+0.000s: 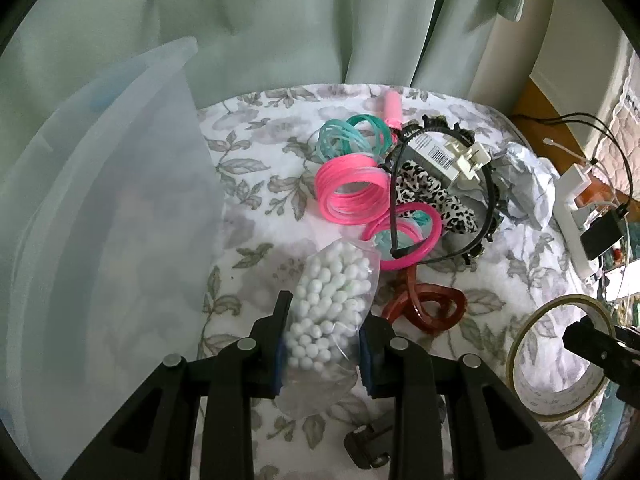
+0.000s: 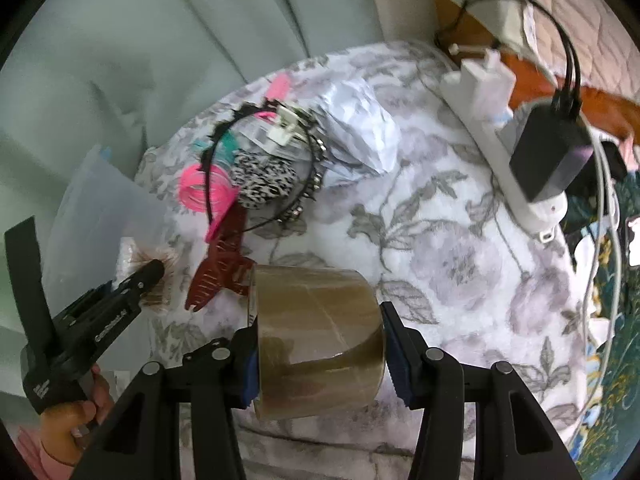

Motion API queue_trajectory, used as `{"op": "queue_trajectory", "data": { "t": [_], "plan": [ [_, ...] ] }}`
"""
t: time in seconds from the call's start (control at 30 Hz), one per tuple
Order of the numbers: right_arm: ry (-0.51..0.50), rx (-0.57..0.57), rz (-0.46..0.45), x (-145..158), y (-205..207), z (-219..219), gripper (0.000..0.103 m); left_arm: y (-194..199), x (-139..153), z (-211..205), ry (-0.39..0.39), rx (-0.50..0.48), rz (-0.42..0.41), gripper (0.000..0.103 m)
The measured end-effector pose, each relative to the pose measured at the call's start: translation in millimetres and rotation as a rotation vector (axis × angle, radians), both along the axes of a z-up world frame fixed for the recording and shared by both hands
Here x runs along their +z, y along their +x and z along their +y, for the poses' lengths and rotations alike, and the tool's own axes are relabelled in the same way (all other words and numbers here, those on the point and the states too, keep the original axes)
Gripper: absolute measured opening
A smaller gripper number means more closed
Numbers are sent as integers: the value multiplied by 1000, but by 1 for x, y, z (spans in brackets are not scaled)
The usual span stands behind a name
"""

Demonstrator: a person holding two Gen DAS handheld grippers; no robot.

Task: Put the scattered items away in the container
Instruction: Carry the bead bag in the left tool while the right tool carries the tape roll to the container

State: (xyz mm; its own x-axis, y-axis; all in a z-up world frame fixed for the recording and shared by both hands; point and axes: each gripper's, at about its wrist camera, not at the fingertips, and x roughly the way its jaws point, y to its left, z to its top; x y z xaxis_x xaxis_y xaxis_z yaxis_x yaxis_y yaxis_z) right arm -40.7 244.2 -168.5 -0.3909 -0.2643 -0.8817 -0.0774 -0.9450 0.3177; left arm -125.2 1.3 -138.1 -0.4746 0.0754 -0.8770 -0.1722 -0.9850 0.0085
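Note:
My left gripper (image 1: 326,344) is shut on a clear bag of white beads (image 1: 332,300), which stands between its blue pads above the floral cloth. A translucent plastic container (image 1: 100,240) fills the left side of that view, right beside the bag. My right gripper (image 2: 320,360) is shut on a brown tape roll (image 2: 320,320), with a pad pressed on each flat side. The same roll (image 1: 532,392) shows at the lower right of the left wrist view. Scattered on the cloth lie pink coils (image 1: 352,188), teal coils (image 1: 348,136), black headbands (image 1: 440,184) and a dark red hair claw (image 1: 424,304).
A leopard-print scrunchie (image 1: 432,196), a barcoded pack (image 1: 448,156) and crumpled paper (image 1: 528,184) sit in the pile. A white power strip (image 2: 500,148) with a black adapter and cables runs along the right edge. A green curtain (image 1: 280,20) hangs behind.

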Motion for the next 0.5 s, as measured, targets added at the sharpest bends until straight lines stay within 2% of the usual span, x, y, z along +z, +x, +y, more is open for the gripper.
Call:
{"op": "queue_trajectory", "data": {
  "t": [0.1,0.5],
  "plan": [
    [17,18,23,14,-13,0,54,9,6,2,14,4,4,30],
    [79,53,138,64,5,-9,54,27,38,2,71,9,52,30]
  ]
}}
